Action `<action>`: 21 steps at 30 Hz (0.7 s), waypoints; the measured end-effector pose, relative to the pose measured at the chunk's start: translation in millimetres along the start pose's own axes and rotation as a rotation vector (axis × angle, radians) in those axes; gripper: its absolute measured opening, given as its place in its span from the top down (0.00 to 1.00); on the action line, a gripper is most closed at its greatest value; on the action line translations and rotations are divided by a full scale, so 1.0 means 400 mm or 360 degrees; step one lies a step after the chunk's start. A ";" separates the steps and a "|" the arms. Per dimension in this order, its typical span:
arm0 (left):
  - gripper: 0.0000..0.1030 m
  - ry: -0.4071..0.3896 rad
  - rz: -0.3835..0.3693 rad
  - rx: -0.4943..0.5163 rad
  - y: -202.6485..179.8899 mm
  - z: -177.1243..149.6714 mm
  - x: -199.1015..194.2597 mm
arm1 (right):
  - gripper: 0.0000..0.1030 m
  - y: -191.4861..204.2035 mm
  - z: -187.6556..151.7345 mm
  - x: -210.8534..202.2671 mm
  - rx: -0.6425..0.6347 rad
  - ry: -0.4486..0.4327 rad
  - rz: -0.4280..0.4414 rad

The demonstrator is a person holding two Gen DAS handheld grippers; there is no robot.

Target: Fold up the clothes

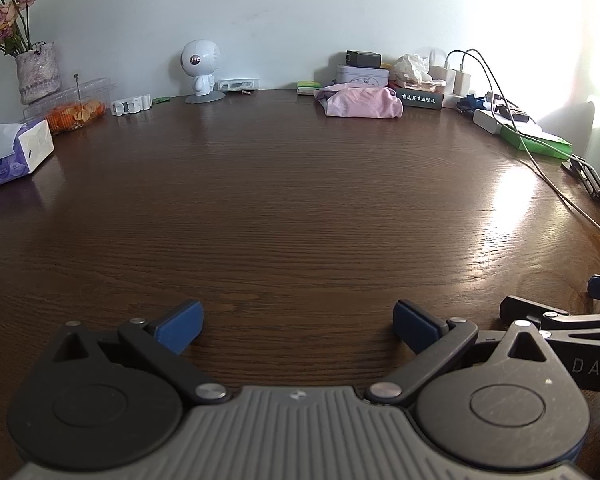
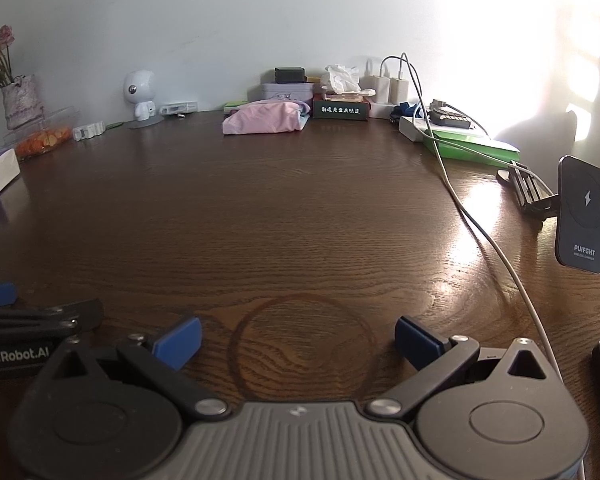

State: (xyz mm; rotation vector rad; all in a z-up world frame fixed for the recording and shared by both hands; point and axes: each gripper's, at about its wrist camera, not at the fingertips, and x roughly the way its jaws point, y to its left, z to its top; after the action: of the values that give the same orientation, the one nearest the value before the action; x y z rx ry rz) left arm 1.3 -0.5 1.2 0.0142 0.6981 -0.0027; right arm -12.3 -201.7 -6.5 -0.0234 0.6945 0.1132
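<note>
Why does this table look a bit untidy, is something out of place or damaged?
Nothing looks spilled or broken. The pink garment lies bunched at the far edge of the table, not yet folded. A white cable trails loose across the right side, and a faint ring mark stains the wood near the right gripper.

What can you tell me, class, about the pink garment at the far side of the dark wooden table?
The pink garment is soft, thin-looking cloth, bunched in a loose crumpled heap, not folded. A pale lilac edge shows at its left in the left view, a bluish one at its right in the right view. It lies on the dark wooden table near the wall, in front of a pale tin and beside a dark green box with white lettering. Neither gripper touches it.
</note>
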 end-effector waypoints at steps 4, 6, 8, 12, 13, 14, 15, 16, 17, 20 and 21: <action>0.01 0.0005 -0.0005 0.0007 0.002 0.002 0.001 | 0.00 0.000 -0.001 0.000 -0.0008 0.0000 0.0011; 0.01 0.0036 -0.0046 0.0020 0.010 0.015 0.007 | 0.00 0.001 -0.001 0.000 -0.0018 -0.0002 0.0025; 0.00 0.0051 -0.0162 -0.0006 0.032 0.037 0.015 | 0.00 0.000 0.007 0.000 -0.0079 0.0018 0.0104; 0.03 0.0150 -0.0462 -0.0182 0.117 0.149 0.081 | 0.00 -0.028 0.090 -0.002 -0.0087 0.0008 0.0231; 0.03 0.0132 -0.0532 -0.0209 0.142 0.192 0.105 | 0.00 -0.042 0.127 0.000 -0.0069 -0.0032 0.0248; 0.03 0.0098 -0.0574 -0.0231 0.157 0.248 0.136 | 0.00 -0.060 0.170 0.010 -0.0050 -0.0075 0.0293; 0.04 0.0063 -0.0613 -0.0253 0.170 0.306 0.167 | 0.00 -0.080 0.219 0.026 -0.0032 -0.0121 0.0355; 0.04 0.0028 -0.0652 -0.0275 0.184 0.363 0.199 | 0.00 -0.101 0.271 0.048 -0.0014 -0.0163 0.0411; 0.04 0.0019 -0.0677 -0.0290 0.188 0.422 0.244 | 0.00 -0.124 0.328 0.083 0.0001 -0.0198 0.0447; 0.05 0.0055 -0.0737 -0.0254 0.171 0.579 0.401 | 0.01 -0.190 0.492 0.232 0.0057 -0.0229 0.0369; 0.07 0.0056 -0.0730 -0.0233 0.160 0.617 0.449 | 0.02 -0.213 0.539 0.291 0.0096 -0.0216 0.0339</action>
State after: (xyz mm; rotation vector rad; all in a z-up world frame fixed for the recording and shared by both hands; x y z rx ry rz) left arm 298.0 60.4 75.6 -0.2872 0.7226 -0.3921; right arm 223.5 -262.4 83.4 0.1157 0.5631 0.2952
